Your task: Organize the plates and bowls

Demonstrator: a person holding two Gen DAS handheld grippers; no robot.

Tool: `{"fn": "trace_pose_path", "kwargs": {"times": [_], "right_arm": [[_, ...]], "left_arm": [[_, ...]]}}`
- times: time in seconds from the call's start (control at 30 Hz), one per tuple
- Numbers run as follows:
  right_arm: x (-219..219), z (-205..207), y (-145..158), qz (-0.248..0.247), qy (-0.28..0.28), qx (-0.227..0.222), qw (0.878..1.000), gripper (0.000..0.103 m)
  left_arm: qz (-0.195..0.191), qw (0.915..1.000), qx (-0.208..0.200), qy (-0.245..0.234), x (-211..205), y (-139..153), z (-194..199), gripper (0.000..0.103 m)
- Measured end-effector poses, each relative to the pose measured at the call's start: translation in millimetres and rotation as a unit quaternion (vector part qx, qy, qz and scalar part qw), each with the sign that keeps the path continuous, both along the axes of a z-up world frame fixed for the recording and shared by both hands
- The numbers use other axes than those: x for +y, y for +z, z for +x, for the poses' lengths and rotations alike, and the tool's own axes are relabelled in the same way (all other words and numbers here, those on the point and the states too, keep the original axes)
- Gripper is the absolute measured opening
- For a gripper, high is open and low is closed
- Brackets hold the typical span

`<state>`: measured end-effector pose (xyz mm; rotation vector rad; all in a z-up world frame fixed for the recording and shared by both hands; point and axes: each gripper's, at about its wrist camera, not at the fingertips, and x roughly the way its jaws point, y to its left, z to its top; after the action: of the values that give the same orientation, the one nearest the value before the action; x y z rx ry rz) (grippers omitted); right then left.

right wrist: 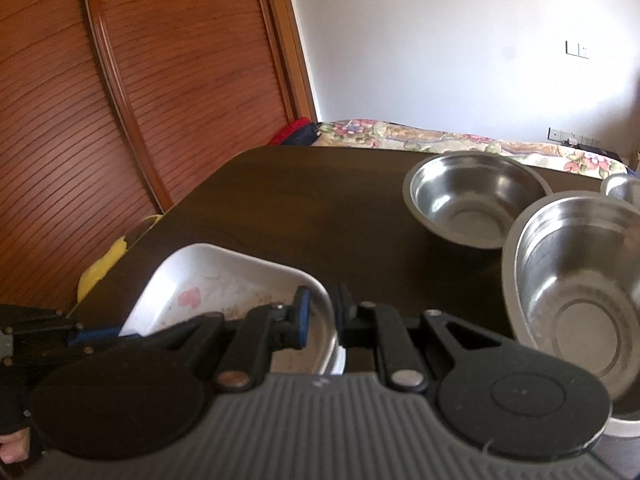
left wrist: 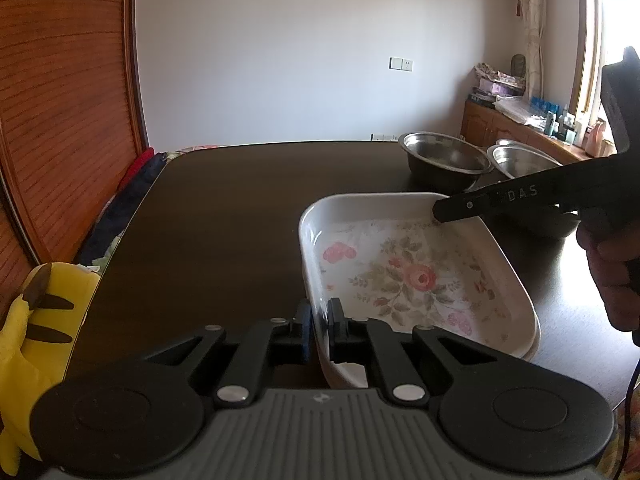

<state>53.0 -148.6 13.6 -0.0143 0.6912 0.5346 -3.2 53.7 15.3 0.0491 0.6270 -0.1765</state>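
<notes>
A white square plate with a pink flower print lies low over the dark table; I cannot tell whether it touches the top. My left gripper is shut on its near left rim, one pad inside and one outside. My right gripper reaches in from the right to the plate's far corner. In the right wrist view the right gripper is shut on the rim of the plate. Three steel bowls stand beyond: one far, one close on the right, one at the edge.
A yellow plush toy sits off the table's left edge, before a wooden louvred door. A bed with a floral cover lies behind the table. A cluttered sideboard stands at the back right. A person's hand holds the right gripper.
</notes>
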Motion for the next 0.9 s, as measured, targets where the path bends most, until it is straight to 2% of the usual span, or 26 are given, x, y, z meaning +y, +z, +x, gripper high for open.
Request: {"fn": "trace_pose_path", "kwargs": {"times": [0.3,0.57,0.63,0.8,0.9], "right_arm": [[0.9,-3.1,-6.0,0.000,-0.002,-0.004,1.000,0.015],[-2.4,-14.3,-4.7,0.007,-0.010,-0.036,0.999,0.018],[-4.1,-19.6,-1.3,0.006,-0.010,-0.052,0.999,0.029],[-12.8,-30.7,8.7,0.009,-0.008,-0.082,0.997,0.032],[-25.6,-42.4,14.3,0.022,-0.016,-0.104,0.994,0.036]], "left_arm": [[0.012,0.9999,-0.008,0.002,-3.3,-6.0,6.1,0.019],[0.016,0.9997,-0.017,0.004,0.9,-4.8,9.8,0.019],[0.012,0.9996,-0.023,0.008,3.0,-2.7,8.2,0.024],[-0.010,0.9986,-0.051,0.013,6.5,6.9,0.2,0.065],[-0.021,0.9973,-0.069,0.011,4.8,12.0,-5.7,0.078]]}}
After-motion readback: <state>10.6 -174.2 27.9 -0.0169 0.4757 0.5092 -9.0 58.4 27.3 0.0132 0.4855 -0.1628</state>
